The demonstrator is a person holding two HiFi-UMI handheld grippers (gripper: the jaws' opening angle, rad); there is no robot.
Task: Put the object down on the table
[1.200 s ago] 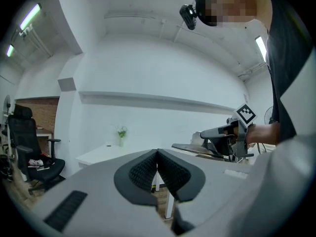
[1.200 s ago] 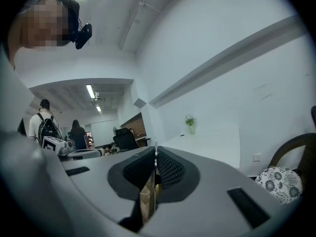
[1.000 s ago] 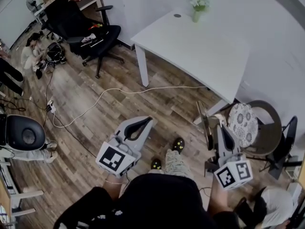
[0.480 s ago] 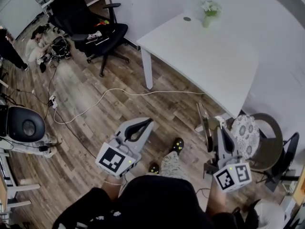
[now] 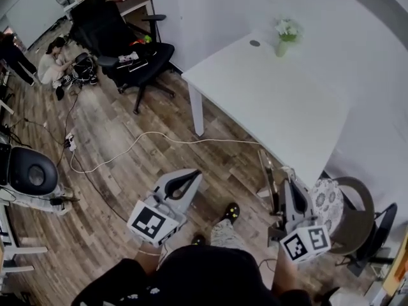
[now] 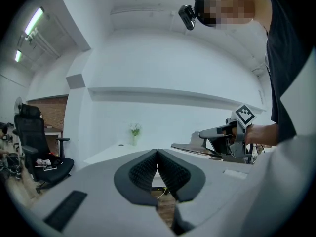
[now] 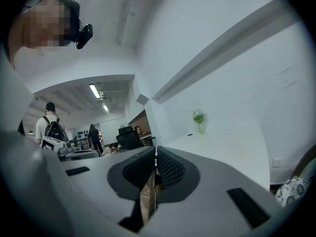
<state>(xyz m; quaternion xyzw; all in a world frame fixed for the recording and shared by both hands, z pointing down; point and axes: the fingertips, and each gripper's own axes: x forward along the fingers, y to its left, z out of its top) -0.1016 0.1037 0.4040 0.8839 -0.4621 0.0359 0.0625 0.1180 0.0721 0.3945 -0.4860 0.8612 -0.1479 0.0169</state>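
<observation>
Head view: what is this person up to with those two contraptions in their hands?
A person stands on the wood floor just short of a white table, with a hand-held gripper in each hand. The right gripper has its fingers clamped on a thin flat board, held on edge and not yet set down on the table. The left gripper is shut and holds nothing. A small vase of flowers stands near the table's far corner.

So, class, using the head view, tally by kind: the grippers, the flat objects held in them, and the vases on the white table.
grippers: 2 (left gripper, right gripper)
flat object: 1
vase: 1
total: 4
</observation>
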